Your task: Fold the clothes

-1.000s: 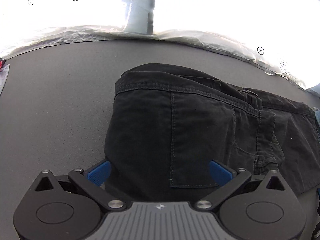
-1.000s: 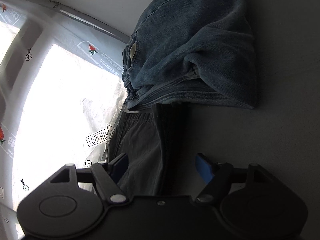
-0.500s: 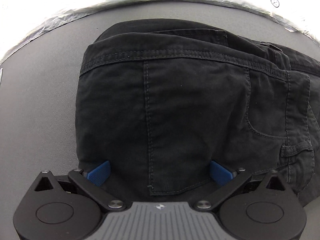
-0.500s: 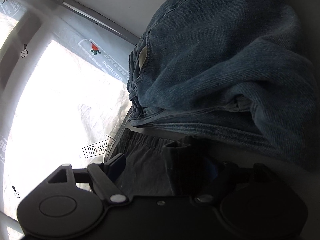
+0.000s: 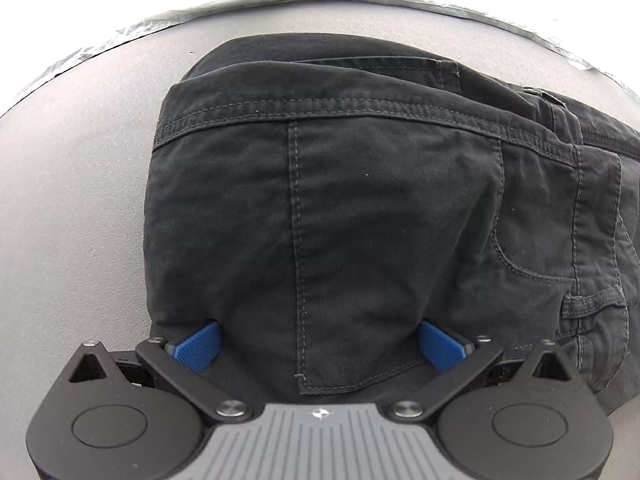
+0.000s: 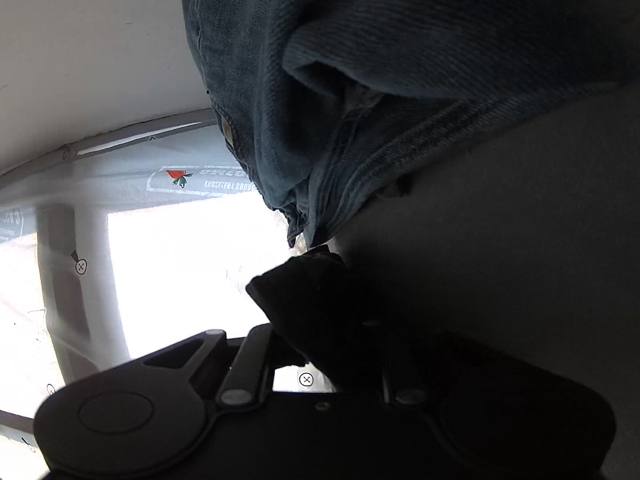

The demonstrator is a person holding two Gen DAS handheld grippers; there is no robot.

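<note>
Black trousers [image 5: 360, 220] stretch lengthwise between both hands: left gripper [image 5: 318, 344] spread wide astride one end, right gripper [image 6: 340, 344] closing onto dark cloth beside the blue jeans [image 6: 400, 60].

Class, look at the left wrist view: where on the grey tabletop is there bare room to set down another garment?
Free: the grey tabletop left of the black trousers, and the strip between them and the crinkled plastic sheet. Crowded: the right side, under trousers.
</note>
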